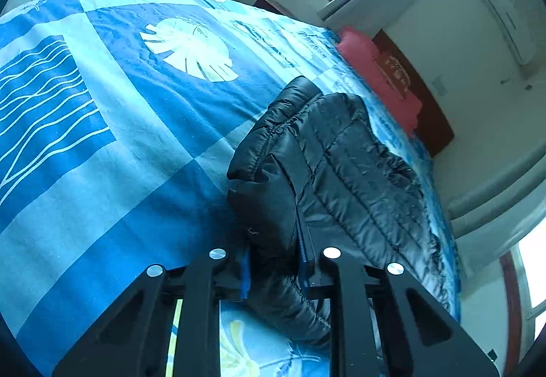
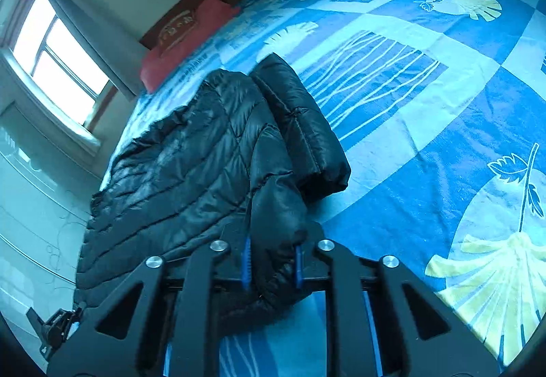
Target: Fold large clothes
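While two claws, left claw [image 1: 274,269] and right claw [image 2: 272,262], pinch one jacket [image 1: 341,165].

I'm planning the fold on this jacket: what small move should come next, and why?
Probably lift both grippers together and carry the near edge toward the pillow. The left gripper and right gripper each pinch jacket fabric, and the jacket lies bunched on the bed.

1. The quilted puffer jacket [image 1: 344,172], pinched in the left gripper [image 1: 274,269] and the right gripper [image 2: 272,262], is glossy black.
2. Both grippers are black with blue pads [image 2: 245,261].
3. The bedsheet [image 1: 102,144] under and beyond them is blue patchwork with pale leaf and wavy-line prints.
4. Far beyond the jacket, a pillow [image 1: 378,76] is red.
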